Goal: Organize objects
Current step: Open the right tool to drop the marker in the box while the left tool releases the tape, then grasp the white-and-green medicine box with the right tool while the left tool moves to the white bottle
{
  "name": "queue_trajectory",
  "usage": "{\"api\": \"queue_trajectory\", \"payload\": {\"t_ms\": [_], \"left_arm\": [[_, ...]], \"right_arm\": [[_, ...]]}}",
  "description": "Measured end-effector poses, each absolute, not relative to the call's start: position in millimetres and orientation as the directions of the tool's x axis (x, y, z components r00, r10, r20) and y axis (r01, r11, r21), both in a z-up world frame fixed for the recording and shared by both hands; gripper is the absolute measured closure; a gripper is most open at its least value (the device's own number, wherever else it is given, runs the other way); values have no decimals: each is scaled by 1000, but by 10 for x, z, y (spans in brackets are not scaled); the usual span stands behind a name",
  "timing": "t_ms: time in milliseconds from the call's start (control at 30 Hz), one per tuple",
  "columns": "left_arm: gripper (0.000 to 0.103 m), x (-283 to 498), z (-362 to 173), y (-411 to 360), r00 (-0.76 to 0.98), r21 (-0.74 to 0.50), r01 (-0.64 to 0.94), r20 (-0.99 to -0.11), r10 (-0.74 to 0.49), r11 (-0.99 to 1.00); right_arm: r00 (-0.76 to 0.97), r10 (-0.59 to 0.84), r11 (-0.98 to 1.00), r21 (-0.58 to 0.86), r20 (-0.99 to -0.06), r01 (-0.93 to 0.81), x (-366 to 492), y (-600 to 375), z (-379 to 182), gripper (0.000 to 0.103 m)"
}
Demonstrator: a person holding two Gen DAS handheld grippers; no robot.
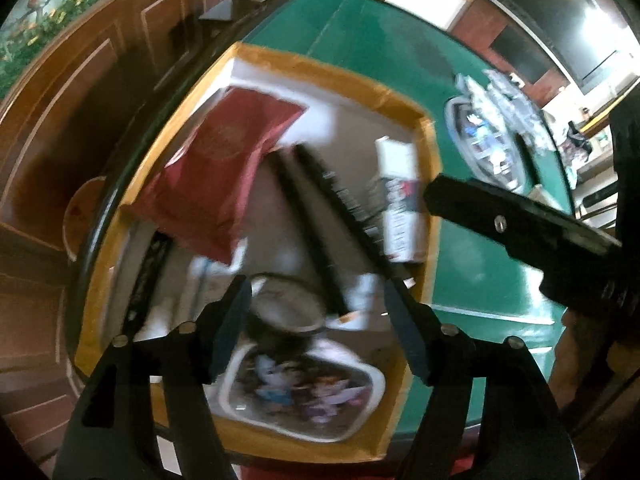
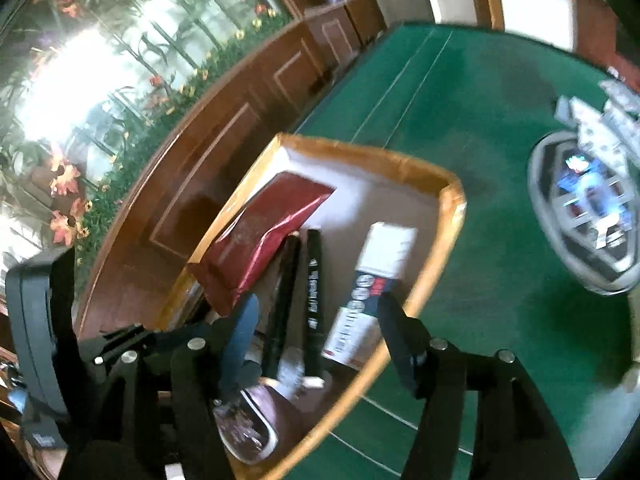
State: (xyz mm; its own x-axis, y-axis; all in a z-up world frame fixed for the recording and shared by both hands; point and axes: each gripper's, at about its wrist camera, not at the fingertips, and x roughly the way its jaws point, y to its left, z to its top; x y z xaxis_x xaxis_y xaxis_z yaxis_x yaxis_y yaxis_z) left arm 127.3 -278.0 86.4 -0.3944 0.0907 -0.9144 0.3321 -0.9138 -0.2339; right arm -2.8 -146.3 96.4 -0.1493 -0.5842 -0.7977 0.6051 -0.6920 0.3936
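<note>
A yellow-rimmed box (image 1: 280,58) (image 2: 452,216) stands on the green table. Inside lie a red pouch (image 1: 224,168) (image 2: 264,236), two black stick-shaped items (image 1: 316,220) (image 2: 310,292), a white carton (image 1: 400,200) (image 2: 372,292) and a cartoon-printed plate (image 1: 304,392) (image 2: 248,424). My left gripper (image 1: 320,328) is open and empty above the box's near end. My right gripper (image 2: 316,336) is open and empty over the box, and one of its fingers (image 1: 520,224) shows from the right in the left wrist view.
A second cartoon plate (image 1: 484,148) (image 2: 588,212) with silver wrapped items lies on the green table (image 1: 360,32) (image 2: 460,100) to the right. Wooden wall panels (image 2: 224,128) run along the left. Chairs stand beyond the table.
</note>
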Motion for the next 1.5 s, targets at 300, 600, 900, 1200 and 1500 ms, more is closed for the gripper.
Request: {"api": "queue_trajectory", "payload": {"t_ms": [300,600,900,1200,1500], "left_arm": [[32,955,1063,-2090,-424,-273,189,-889,172,-943],[33,738,943,-1471,-357,-261,76,-908,218,-962],[33,625,918,-1246,-337,-261,58,-914,227,-964],[33,517,771,-1102,-286,-283,78,-925,251,-956],[33,583,728,-1078,-273,-286,110,-929,248,-952]], "right_arm": [[-412,-456,-849,246,-789,467,-212,6,1218,24],[-473,-211,-973,231,-855,17,-900,1509,772,22],[-183,-733,-669,645,-655,370,-620,1036,808,20],[-356,-374,-907,257,-856,335,-839,1133,733,13],[-349,-297,-776,12,-889,630,-921,422,696,0]]}}
